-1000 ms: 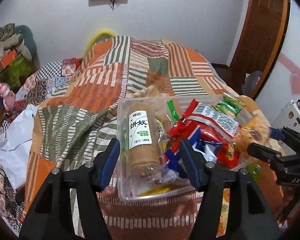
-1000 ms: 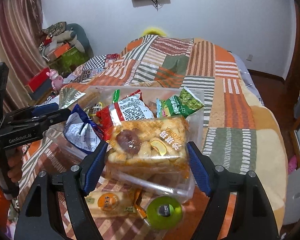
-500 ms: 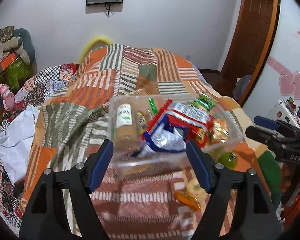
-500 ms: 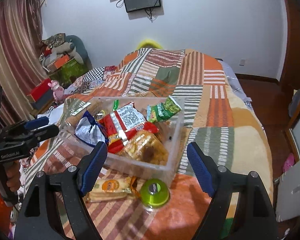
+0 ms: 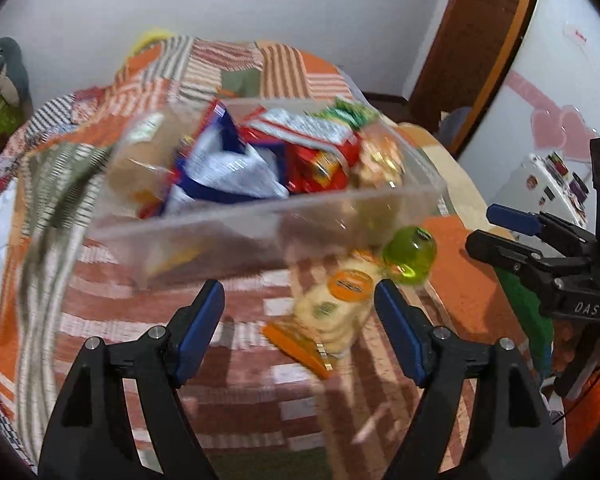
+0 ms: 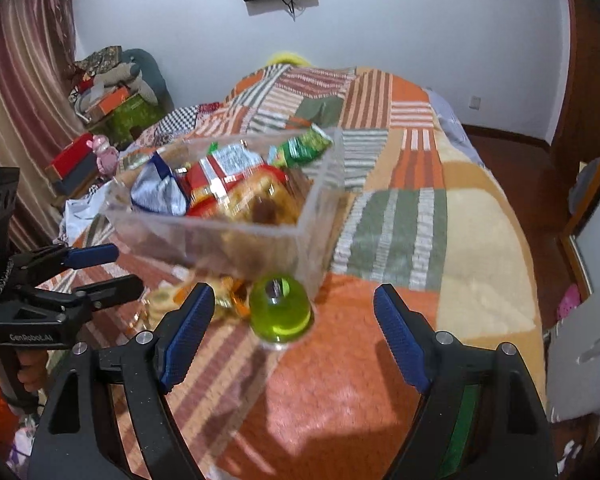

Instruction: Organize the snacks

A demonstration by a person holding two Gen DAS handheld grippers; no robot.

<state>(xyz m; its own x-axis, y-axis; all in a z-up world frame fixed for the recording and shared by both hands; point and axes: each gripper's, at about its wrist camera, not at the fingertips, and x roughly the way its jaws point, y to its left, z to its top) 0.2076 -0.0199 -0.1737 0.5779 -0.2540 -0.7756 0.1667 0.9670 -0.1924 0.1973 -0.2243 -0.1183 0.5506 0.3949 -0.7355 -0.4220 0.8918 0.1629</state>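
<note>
Clear plastic, and nearly full: the snack bin (image 5: 352, 216) is seen on the patchwork blanket (image 6: 400, 216) of the bed, packed with a blue-and-white bag (image 5: 228, 172), a red packet (image 5: 320, 160), a green pouch (image 6: 304, 146) and a pastry pack (image 6: 256, 196). Two items are left outside it. An orange-labelled cracker pack (image 5: 332, 308) lies on the blanket just in front of the bin, and a green jelly cup (image 6: 280, 308) sits beside it, close to the bin's near corner.

The left tool (image 5: 300, 336) is held spread, its blue pads having just been opened wider, with nothing pinched; the cracker pack is framed between them but not touched. The right tool (image 6: 290, 336) is also spread and empty, and the jelly cup is lined up just ahead of its left pad.

The step in hand is judged to be the approach to the last loose snacks. Next, a descent onto the cracker pack is called for, the pads closed across its narrow sides, followed by a lift over the bin wall. The cup may roll if nudged, so a centred, square closure would be wanted there. Much of the left view is blurred, so fine contact cannot be confirmed.
</note>
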